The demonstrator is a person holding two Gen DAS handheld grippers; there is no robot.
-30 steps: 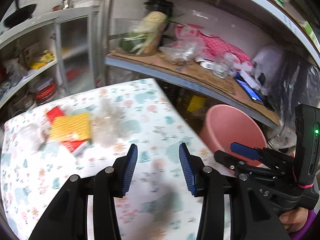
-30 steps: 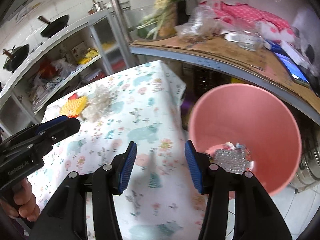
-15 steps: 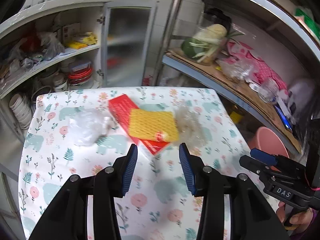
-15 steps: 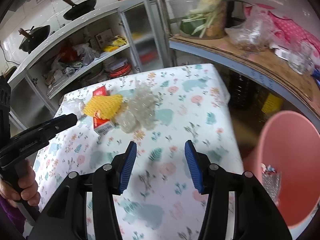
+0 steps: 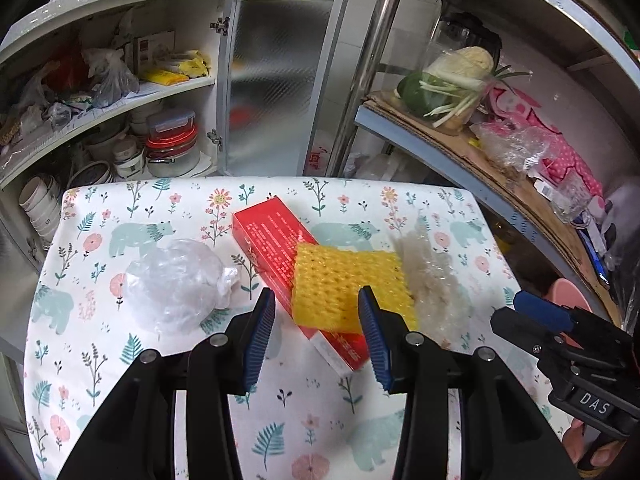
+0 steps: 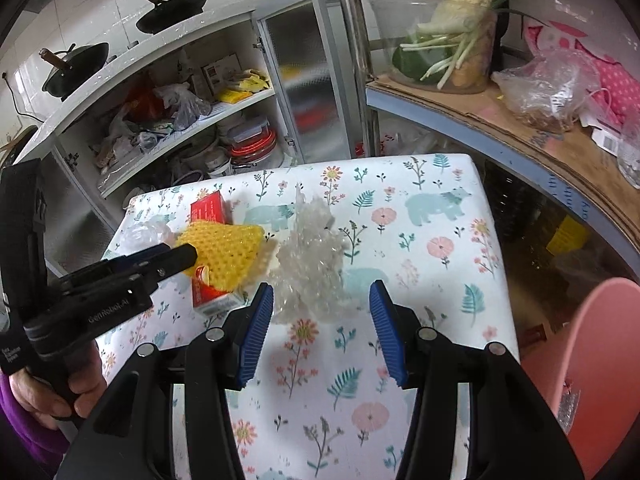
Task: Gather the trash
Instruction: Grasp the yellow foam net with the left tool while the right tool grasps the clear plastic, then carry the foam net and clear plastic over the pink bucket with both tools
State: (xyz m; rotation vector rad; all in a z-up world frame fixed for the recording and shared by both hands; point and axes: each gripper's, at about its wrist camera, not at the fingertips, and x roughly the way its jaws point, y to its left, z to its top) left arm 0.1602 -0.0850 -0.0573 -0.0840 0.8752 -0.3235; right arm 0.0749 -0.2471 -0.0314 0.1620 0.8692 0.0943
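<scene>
Left wrist view: both tongs released over the floral-cloth table [image 5: 120, 360], nothing gripped.
Left tongs [image 5: 316, 336] hover near the yellow foam net [image 5: 348, 284] lying on the red carton [image 5: 272, 240]; right tongs [image 6: 320, 328] face the crumpled clear wrap [image 6: 308, 256]; farther off, a knotted clear bag [image 5: 176, 284]. Four pieces remain; the pink bucket [image 6: 600, 360] holds some scraps.
</scene>
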